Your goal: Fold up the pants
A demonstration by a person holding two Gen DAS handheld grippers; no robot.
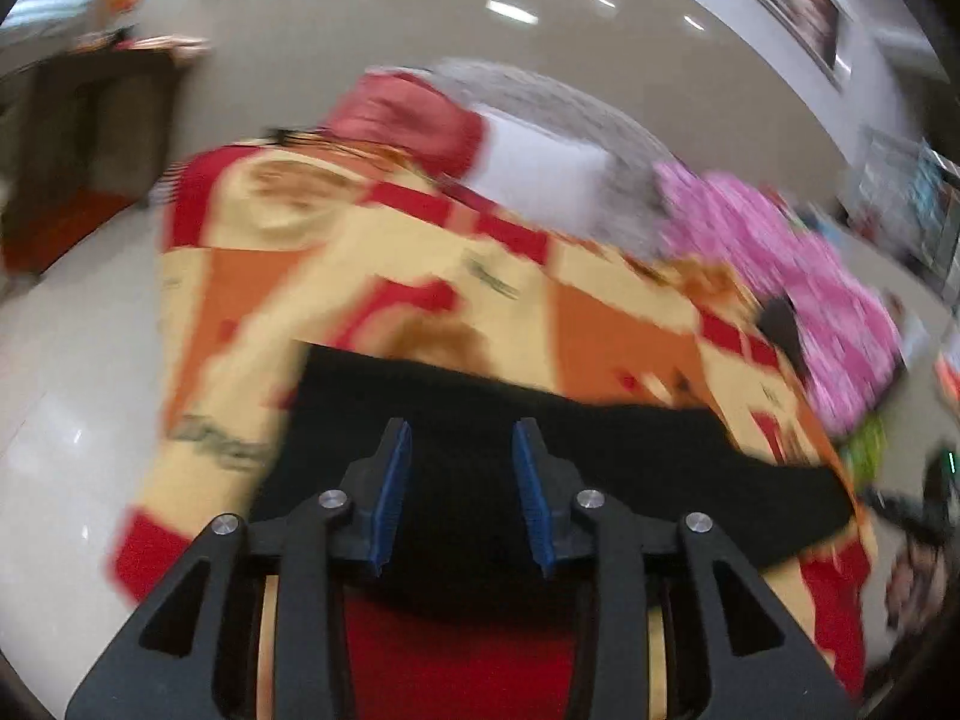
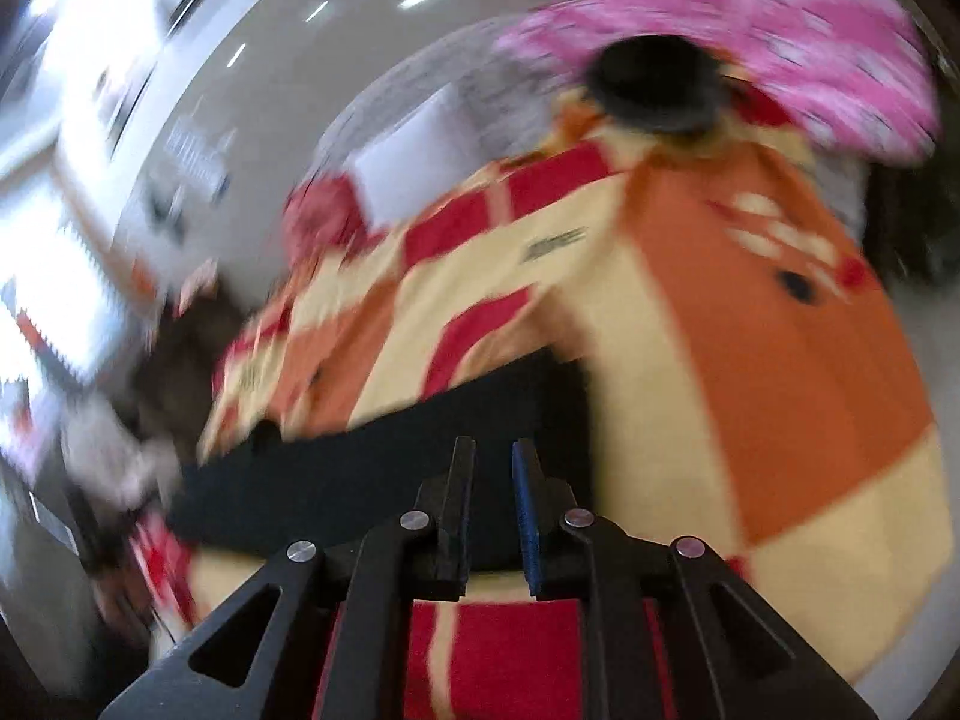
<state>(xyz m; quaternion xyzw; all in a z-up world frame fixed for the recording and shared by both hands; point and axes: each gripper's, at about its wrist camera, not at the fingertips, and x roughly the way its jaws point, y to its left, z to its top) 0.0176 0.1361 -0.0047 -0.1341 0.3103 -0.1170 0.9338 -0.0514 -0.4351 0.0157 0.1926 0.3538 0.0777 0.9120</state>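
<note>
Now both grippers hover released over the black pants (image 1: pixel 540 468), which lie flat on the patterned cloth (image 1: pixel 372 276), likely for folding. Left gripper (image 1: pixel 462 498) gapes; right gripper (image 2: pixel 493 516) stands narrowly parted, nothing between.

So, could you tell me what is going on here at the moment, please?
A person holding a two-finger gripper in each hand is folding a pair of black fabric pants laid on a red, orange and cream patterned blanket. The left gripper is open above the pants with nothing between its blue pads. The right gripper is open only a little, also clear of the cloth. A pink patterned cloth lies further back. Both views are motion-blurred.
</note>
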